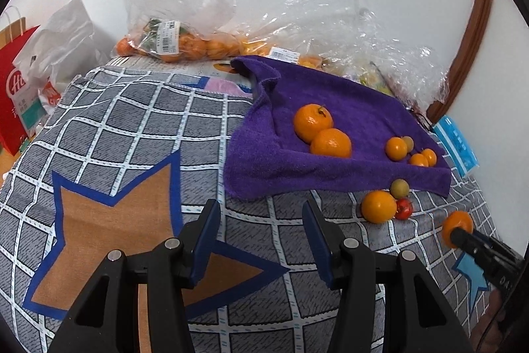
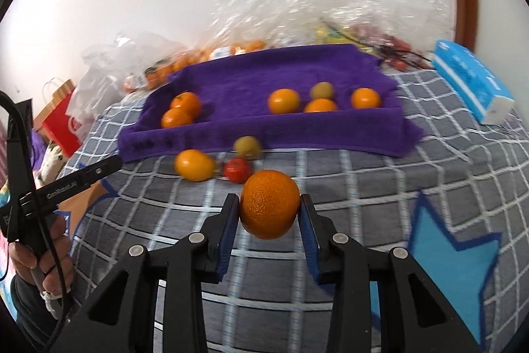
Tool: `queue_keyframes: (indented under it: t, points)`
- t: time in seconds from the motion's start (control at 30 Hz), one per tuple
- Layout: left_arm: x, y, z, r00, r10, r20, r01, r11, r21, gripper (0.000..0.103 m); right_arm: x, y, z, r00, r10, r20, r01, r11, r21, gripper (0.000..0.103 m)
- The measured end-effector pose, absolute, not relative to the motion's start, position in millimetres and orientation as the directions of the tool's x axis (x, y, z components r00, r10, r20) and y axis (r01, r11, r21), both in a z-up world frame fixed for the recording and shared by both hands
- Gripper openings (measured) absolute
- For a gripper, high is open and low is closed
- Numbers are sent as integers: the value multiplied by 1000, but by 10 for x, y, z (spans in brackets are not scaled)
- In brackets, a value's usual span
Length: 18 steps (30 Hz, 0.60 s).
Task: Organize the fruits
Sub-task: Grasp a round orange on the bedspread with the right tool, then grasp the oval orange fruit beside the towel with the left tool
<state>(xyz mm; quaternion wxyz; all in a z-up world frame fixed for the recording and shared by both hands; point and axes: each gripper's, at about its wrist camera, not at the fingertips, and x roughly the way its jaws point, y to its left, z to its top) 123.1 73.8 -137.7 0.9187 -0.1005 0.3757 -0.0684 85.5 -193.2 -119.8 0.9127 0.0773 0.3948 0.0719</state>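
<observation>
The right tool [image 2: 269,215] is pinching an orange [image 2: 269,209] between its blue pads [image 2: 228,234], the fruit lifted clear of the checked cloth [image 2: 347,187] that covers the desk. The left tool [image 1: 261,240] hangs over the near left of that cloth with its jaws spread and nothing between them.

By my reckoning the step in hand is the carry: one fruit picked up and on its way to the purple towel [image 2: 281,71] lying further back. The next move, I'd say, calls for bringing the orange over the towel's raised near fold, which stands up like a low wall, and setting it beside its own kind before letting go. It is round and would probably roll if dropped.

Just beyond the held orange, three fruits lie on the bare cloth against the near edge of the towel: one yellow-orange citrus [image 2: 194,165], one small red fruit [image 2: 237,170] and one dull green-brown fruit [image 2: 247,147].

On the towel I count six. Two large mandarins [image 2: 182,112] touch each other at the left. Towards the right sit three smaller orange fruits [image 2: 283,101] and one more green-brown fruit [image 2: 321,90] behind them.

Farther off, against the wall, clear plastic bags [image 1: 178,5] hold more oranges, too crumpled to count. One blue tissue pack [image 2: 469,81] lies at the far right.
</observation>
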Motion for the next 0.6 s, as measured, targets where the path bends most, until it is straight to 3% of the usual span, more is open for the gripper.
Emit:
queue_keyframes:
  t: [0.23, 0.6]
  points:
    - [1118, 332, -1296, 679, -284, -677, 227, 958, -174, 49, 706, -2129, -1143, 711, 117, -693, -28, 990, 138, 36]
    - [1211, -137, -1281, 603, -311, -735, 258, 947, -189, 49, 616, -2307, -1223, 723, 123, -680, -32, 989, 144, 36]
